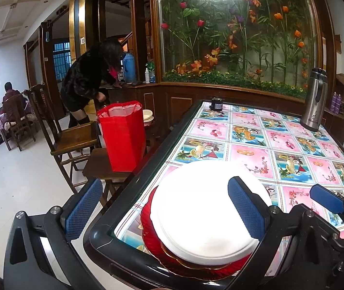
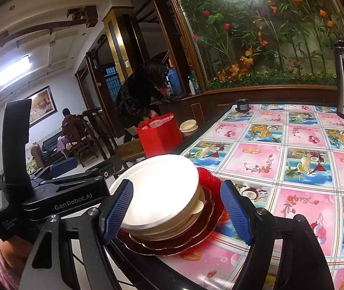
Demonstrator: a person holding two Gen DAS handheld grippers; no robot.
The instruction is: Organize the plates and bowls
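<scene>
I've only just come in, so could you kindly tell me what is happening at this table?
A person is tidying dishes with a handheld gripper in each hand. A stack of white plates or bowls sits on red plates at the near corner of the table. The left gripper and right gripper are both open around the stack, gripping nothing. Behind, another person bends over a red bag.

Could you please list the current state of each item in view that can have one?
White round dish stack: stacked upside down on the red plates.
Red scalloped glass plates: stacked at the table's near edge.
Red paper bag: upright and open, on a wooden stool.
Steel thermos flask: upright, lid on.
Left gripper: fingers open, holding nothing.
Right gripper: fingers open around the stack, apparently not pressing.
</scene>
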